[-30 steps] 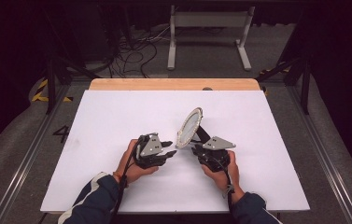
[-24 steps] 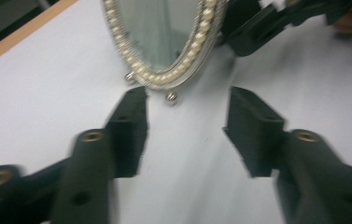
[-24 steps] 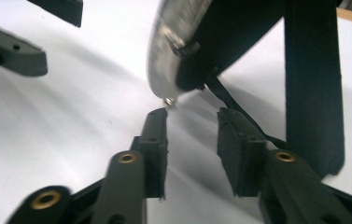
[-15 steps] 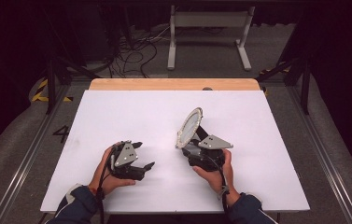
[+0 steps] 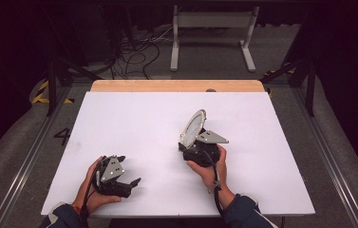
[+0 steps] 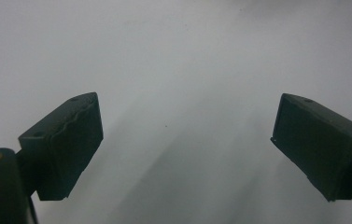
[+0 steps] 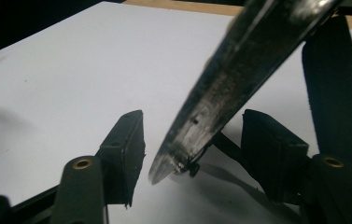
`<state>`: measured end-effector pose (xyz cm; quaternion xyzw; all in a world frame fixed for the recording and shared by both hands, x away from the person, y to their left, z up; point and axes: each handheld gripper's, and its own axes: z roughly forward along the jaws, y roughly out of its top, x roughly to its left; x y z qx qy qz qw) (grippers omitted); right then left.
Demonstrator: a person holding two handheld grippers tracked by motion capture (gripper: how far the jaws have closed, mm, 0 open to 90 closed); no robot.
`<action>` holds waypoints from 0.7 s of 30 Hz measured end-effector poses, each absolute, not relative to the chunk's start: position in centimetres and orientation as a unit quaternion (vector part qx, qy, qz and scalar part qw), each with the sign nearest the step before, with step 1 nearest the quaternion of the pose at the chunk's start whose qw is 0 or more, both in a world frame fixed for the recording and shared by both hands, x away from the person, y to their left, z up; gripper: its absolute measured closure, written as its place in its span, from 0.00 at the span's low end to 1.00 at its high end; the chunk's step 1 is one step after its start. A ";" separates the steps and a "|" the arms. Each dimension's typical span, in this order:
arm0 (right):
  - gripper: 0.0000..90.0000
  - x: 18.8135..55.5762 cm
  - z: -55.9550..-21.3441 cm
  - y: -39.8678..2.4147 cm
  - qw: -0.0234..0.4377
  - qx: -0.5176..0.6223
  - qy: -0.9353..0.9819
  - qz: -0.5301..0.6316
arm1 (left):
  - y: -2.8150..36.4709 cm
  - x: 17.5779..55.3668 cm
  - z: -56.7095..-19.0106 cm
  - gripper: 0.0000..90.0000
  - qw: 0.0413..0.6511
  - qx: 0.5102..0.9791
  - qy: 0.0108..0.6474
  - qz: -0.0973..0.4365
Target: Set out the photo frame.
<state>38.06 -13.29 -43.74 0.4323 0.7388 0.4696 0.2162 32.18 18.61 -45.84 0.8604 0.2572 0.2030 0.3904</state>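
Your right gripper (image 5: 188, 142) has just been opening, its jaws apart around the round mirror (image 5: 193, 127) standing tilted mid-table. Your left gripper (image 5: 130, 171), spread empty, waits. Next, likely re-grip it firmly.

overhead forward-down, two close jaw-level cameras (table (image 5: 134, 118) shared)

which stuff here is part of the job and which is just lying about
Part of the job:
- round mirror, propped tilted on the table
- right gripper, jaws just opened, mirror between them but not pressed
- left gripper, jaws just opened, nothing between them

Just lying about:
- cables on the floor
- metal frame behind the table
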 end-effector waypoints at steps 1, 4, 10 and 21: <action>0.46 38.2 -43.8 -13.1 0.214 0.439 0.735 0.470 | 18.6 32.2 -45.8 0.10 0.391 0.860 0.256 0.204; 0.51 38.5 -44.0 -13.0 0.223 0.448 0.728 0.468 | 18.5 32.2 -45.9 0.10 0.388 0.863 0.253 0.203; 0.56 38.6 -43.8 -13.1 0.220 0.449 0.731 0.464 | 18.3 32.4 -46.2 0.10 0.386 0.866 0.250 0.197; 0.67 38.1 -43.8 -14.1 0.206 0.441 0.740 0.464 | 18.2 32.3 -46.2 0.11 0.388 0.868 0.244 0.189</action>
